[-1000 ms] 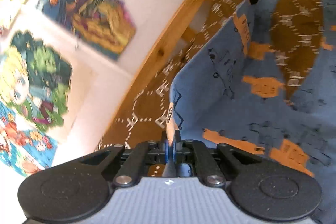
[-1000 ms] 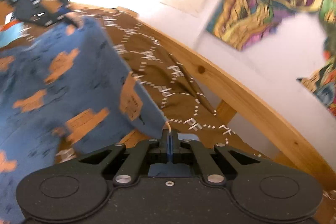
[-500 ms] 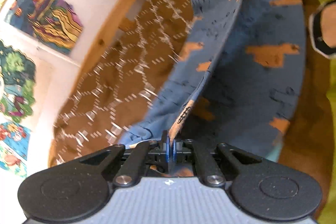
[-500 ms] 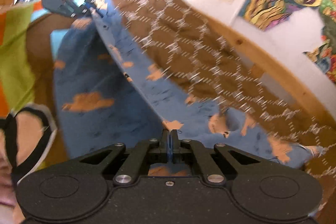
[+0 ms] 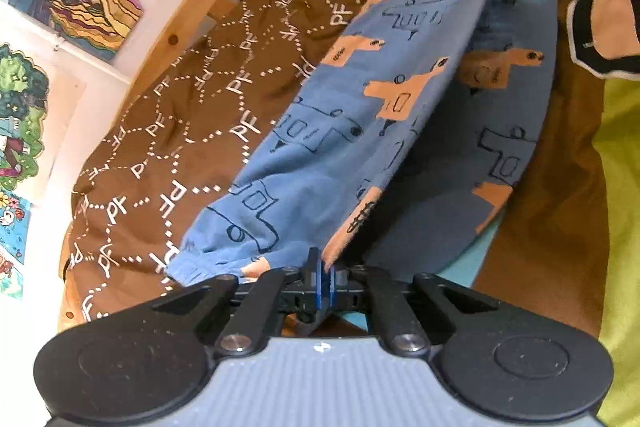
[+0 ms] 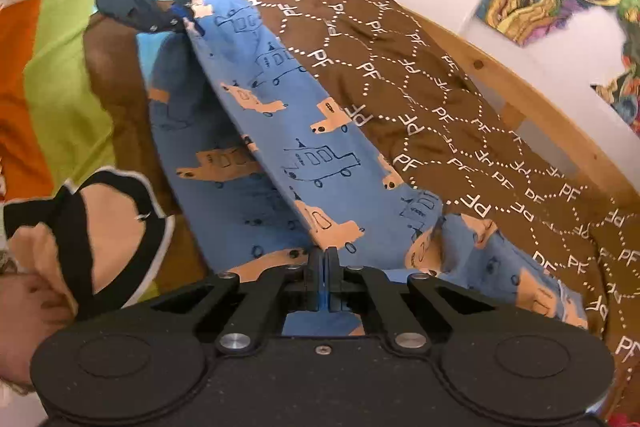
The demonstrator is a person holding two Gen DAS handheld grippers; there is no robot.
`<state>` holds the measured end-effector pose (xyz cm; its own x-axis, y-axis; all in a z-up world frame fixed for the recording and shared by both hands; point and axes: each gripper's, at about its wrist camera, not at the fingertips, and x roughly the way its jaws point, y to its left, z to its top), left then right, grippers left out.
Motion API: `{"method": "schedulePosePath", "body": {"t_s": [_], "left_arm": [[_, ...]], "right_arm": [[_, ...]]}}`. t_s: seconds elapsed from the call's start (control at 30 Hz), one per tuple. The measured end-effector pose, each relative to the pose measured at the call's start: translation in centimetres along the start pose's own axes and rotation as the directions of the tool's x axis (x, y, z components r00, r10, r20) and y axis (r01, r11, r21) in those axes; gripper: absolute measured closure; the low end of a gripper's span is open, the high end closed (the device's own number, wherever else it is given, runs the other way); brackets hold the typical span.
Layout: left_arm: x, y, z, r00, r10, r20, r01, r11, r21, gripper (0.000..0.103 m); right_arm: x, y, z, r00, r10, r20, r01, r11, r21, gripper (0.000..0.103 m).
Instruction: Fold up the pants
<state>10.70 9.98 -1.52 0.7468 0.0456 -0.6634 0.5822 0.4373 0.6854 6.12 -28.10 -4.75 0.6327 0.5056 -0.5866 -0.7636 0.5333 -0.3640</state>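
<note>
Across the brown bedspread [image 5: 168,131], printed with white dotted lines and letters, the blue pants [image 5: 352,131] with orange vehicles lie lengthwise, near the wooden bed rail [image 5: 188,19]. One half is raised over the other, held along its long edge as a taut ridge, so the lengthwise fold looks about half made: the lifted leg must yet be laid flat on the lower one, and any fold across the length is left to do.

Left gripper [image 5: 324,269] has its jaws pressed together on the fabric edge near the cuff end, pointing downward toward the bed. Right gripper [image 6: 323,267] likewise pinches the same edge at the far end, near the bunched waist part, also angled down. Each shows small at the top of the other's view, well apart, the cloth stretched between them. A patterned cushion or toy [image 6: 100,227] lies beside the pants toward the bed's near edge.
</note>
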Motion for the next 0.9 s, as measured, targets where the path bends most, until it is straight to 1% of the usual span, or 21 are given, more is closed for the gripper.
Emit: {"method": "schedulePosePath", "body": {"t_s": [0.17, 0.33, 0.47, 0.53, 0.67, 0.8, 0.87, 0.9], "left_arm": [[0.3, -0.1, 0.1, 1.000, -0.018, -0.015, 0.019, 1.000, 0.018, 0.098], [0.2, -0.2, 0.1, 1.000, -0.021, -0.020, 0.022, 0.999, 0.039, 0.098], [0.3, -0.8, 0.1, 1.000, -0.009, -0.022, 0.009, 0.999, 0.043, 0.098], [0.3, -0.9, 0.1, 1.000, -0.007, -0.023, 0.008, 0.999, 0.049, 0.098], [0.1, -0.8, 0.1, 0.999, -0.022, -0.026, 0.024, 0.998, 0.050, 0.098], [0.1, -0.4, 0.1, 0.999, -0.049, -0.024, 0.049, 0.999, 0.023, 0.098], [-0.1, 0.0, 0.3, 0.997, -0.066, -0.033, 0.066, 0.998, -0.002, 0.096], [-0.3, 0.3, 0.5, 0.996, -0.081, -0.039, 0.080, 0.997, -0.023, 0.089]], "right_arm": [[0.5, 1.3, -0.9, 0.999, 0.010, -0.033, -0.009, 0.999, 0.042, 0.103], [-0.1, 2.3, -0.8, 0.999, 0.010, -0.042, -0.010, 1.000, 0.013, 0.103], [0.3, 2.3, -1.1, 0.998, 0.018, -0.057, -0.017, 1.000, 0.023, 0.103], [0.3, 2.4, -1.1, 0.998, 0.013, -0.061, -0.013, 1.000, 0.001, 0.103], [0.0, 2.8, -1.0, 0.998, 0.011, -0.067, -0.012, 1.000, -0.013, 0.103], [0.4, 3.2, -1.2, 0.997, 0.013, -0.079, -0.016, 0.999, -0.039, 0.103], [0.7, 3.1, -1.3, 0.994, 0.029, -0.102, -0.034, 0.999, -0.043, 0.103], [0.8, 3.0, -1.4, 0.993, 0.033, -0.109, -0.037, 0.999, -0.037, 0.095]]}}
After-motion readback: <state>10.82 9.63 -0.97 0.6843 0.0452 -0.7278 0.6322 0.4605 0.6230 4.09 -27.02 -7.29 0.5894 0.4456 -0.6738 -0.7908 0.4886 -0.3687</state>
